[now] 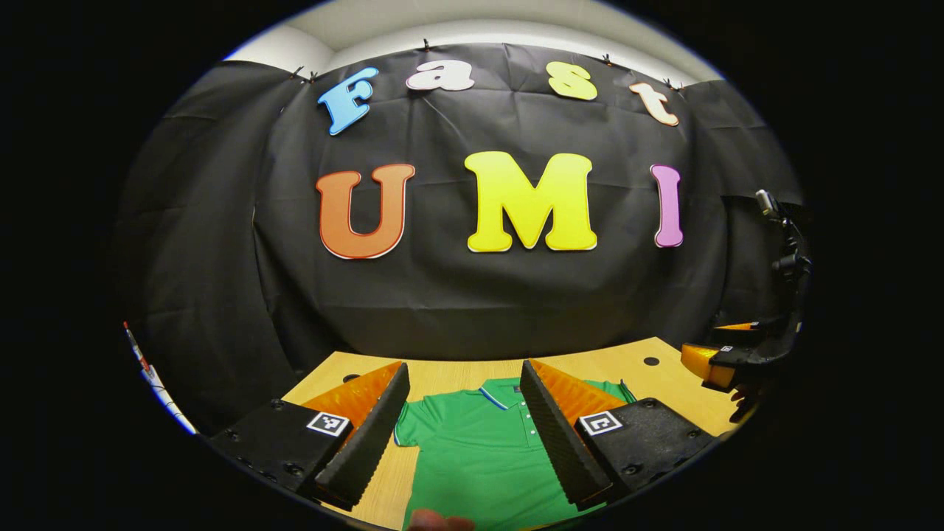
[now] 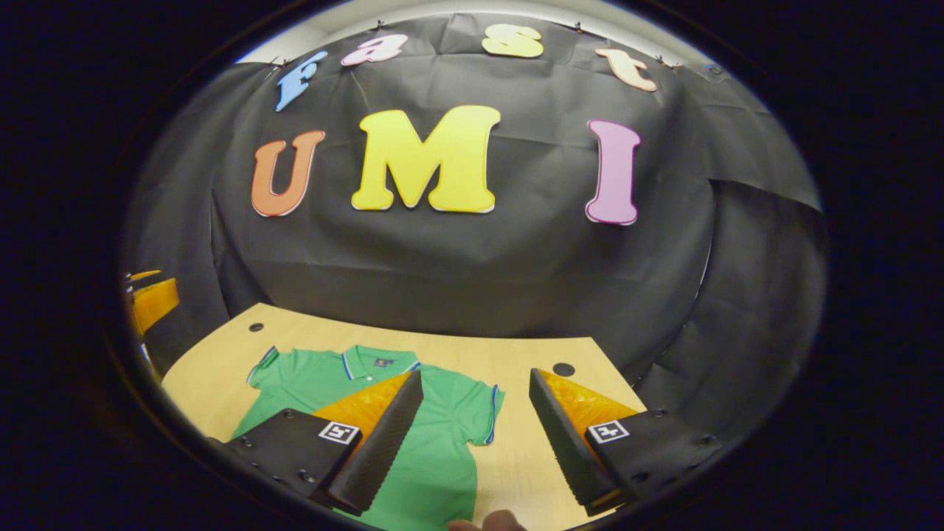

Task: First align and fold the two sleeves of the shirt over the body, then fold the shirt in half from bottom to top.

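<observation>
We are looking at a green polo shirt (image 1: 472,450) lying flat and face up on the wooden bench (image 1: 457,372), its collar pointing toward the black cloth wall (image 1: 457,295). In the right gripper view the shirt (image 2: 435,442) is showing blue trim on the collar and on both short sleeves, which are spreading out to either side, unfolded. The fabric is lying mostly smooth.

In the left gripper view, the left hand-held gripper (image 1: 464,420) is hovering above the shirt's chest with its fingers spread wide, released and grasping nothing. Farther right in that view, the other gripper (image 1: 730,361) is hanging near the bench's right edge, and a camera on a stand (image 1: 782,236) is standing against the wall above it.

In the right gripper view, the right hand-held gripper (image 2: 476,428) is also hovering released; its left finger (image 2: 380,442) is covering part of the shirt's body, while its right finger (image 2: 564,435) is sitting over bare bench beside the sleeve. Two dark round holes (image 2: 563,369) are marking the bench near its far corners. A fingertip (image 2: 490,522) is peeking in at the bottom edge.
</observation>
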Available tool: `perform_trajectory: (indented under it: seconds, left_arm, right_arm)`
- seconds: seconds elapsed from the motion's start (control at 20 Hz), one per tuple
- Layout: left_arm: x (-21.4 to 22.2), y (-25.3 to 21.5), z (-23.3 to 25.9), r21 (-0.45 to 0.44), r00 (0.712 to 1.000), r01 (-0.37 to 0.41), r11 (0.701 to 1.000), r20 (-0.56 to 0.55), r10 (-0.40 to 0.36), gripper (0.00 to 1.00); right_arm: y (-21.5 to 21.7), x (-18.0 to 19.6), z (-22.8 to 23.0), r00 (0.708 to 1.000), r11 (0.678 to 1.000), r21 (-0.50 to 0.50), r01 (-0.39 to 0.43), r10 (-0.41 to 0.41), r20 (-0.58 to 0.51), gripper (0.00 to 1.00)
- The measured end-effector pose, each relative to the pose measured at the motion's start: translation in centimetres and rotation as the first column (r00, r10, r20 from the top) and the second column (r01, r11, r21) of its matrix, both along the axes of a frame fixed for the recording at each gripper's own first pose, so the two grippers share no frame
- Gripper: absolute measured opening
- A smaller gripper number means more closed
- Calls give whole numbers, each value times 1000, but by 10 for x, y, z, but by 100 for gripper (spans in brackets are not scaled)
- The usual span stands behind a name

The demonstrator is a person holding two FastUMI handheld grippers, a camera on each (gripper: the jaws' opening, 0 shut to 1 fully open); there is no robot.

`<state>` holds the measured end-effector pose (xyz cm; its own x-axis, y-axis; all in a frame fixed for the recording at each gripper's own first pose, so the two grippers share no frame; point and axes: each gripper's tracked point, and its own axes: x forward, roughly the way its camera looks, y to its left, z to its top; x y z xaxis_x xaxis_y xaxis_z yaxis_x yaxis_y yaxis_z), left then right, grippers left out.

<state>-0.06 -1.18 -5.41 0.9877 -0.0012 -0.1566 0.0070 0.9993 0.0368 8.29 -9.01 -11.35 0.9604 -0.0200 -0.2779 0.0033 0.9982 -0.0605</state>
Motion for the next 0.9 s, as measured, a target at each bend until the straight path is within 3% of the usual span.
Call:
perform_trajectory:
  seconds: [0.35, 0.8, 0.9]
  left_arm:
    - [-2, 13, -8, 48, 998, -50, 998, -44, 52, 97]
    - [0, 10, -23, 38, 989, -79, 996, -124, 83, 97]
    - [-3, 9, -31, 24, 984, -87, 996, -151, 90, 97]
  right_arm:
    - [-33, 84, -69, 990, 998, 53, 45, -38, -133, 96]
    - [-41, 154, -174, 945, 997, 62, 50, -27, -327, 97]
    - [-45, 164, -188, 935, 996, 66, 63, -36, -352, 86]
